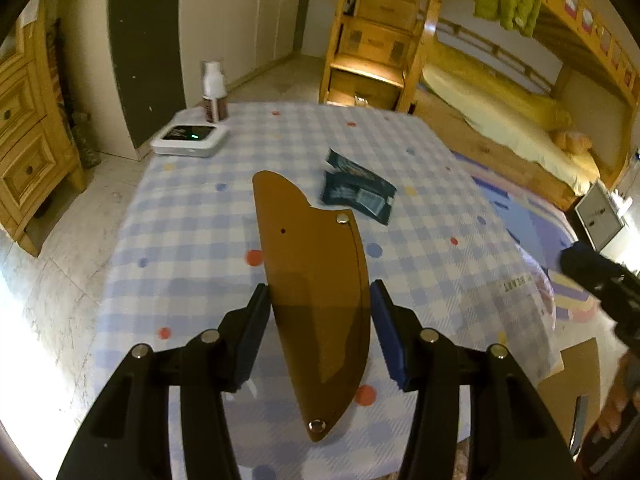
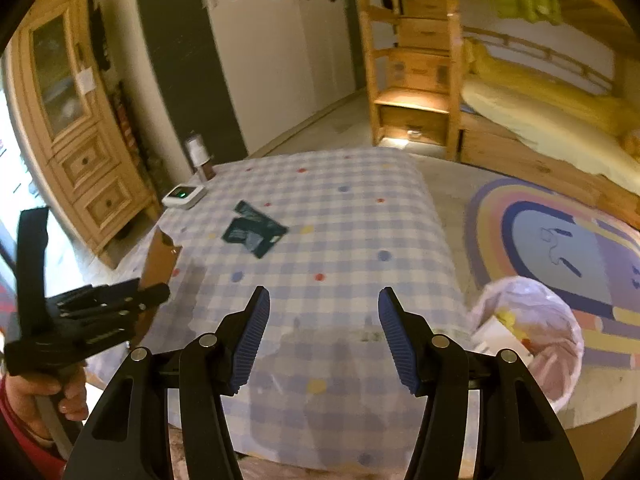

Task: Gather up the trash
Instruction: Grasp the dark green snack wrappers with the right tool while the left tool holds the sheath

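the left gripper [image 1: 320, 312] grips a brown cardboard piece [image 1: 316, 280] upright between its pads. ahead of it lies a dark wrapper [image 1: 356, 192]. the right gripper [image 2: 324, 320] hangs half open, empty; bin bag [image 2: 532, 332] to its right.

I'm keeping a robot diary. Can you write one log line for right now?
left tongs: gripping brown cardboard piece, lifted | right tongs: open, empty | dark wrapper: on tablecloth | trash bag: open beside table
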### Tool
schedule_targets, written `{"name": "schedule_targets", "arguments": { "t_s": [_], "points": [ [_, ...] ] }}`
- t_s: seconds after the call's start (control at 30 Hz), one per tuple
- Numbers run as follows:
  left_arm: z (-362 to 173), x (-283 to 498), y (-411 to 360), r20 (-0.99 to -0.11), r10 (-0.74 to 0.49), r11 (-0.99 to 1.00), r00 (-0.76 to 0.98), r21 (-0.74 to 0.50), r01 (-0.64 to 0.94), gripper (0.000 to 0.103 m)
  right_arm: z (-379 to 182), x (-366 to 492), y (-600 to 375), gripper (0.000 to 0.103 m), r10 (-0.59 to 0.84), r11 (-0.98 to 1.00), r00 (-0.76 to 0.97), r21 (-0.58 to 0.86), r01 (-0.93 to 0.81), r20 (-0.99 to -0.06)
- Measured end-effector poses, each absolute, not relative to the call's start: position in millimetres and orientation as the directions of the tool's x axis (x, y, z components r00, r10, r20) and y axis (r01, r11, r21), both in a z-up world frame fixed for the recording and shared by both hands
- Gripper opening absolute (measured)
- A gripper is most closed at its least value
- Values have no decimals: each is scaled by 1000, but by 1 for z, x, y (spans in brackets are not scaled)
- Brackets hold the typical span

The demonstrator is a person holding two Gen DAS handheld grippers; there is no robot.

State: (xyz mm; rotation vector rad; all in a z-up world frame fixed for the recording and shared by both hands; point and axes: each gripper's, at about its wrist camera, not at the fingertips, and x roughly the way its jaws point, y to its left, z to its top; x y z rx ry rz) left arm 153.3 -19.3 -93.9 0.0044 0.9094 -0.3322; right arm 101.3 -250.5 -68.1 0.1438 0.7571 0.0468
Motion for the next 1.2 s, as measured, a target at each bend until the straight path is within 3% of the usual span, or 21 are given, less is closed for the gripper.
{"name": "schedule_targets", "arguments": {
  "t_s": [0.27,0.33,0.43,0.7,0.83,0.97,1.13,1.17,1.2],
  "points": [
    [-83,163,6,-748,-252,962,614,-124,243,50,-81,151,-213,55,177,984,692,136,-114,-700],
    [-86,168,11,-748,-242,965,617,-122,231,50,-89,168,-204,41,182,983,672,121,-136,-718],
    [-90,176,16,-753,-240,967,612,-131,218,50,-102,189,-194,34,200,979,636,126,-161,-745],
    [-104,187,19,-767,-228,971,599,-130,202,50,-127,232,-183,35,188,981,586,127,-143,-788],
    [-108,188,20,-772,-226,971,594,-131,199,50,-134,243,-174,44,166,982,567,85,-166,-807],
    [-110,189,21,-774,-227,971,591,-137,194,50,-136,246,-165,46,123,983,574,18,-185,-809],
    [-110,186,21,-776,-225,972,589,-137,191,50,-137,249,-161,25,103,982,583,-10,-187,-806],
    [-109,184,20,-775,-226,972,590,-138,191,50,-137,247,-161,13,103,982,582,-9,-186,-806],
    [-108,183,20,-774,-226,972,591,-138,192,50,-136,248,-161,12,100,983,583,-10,-183,-806]
  ]
}}
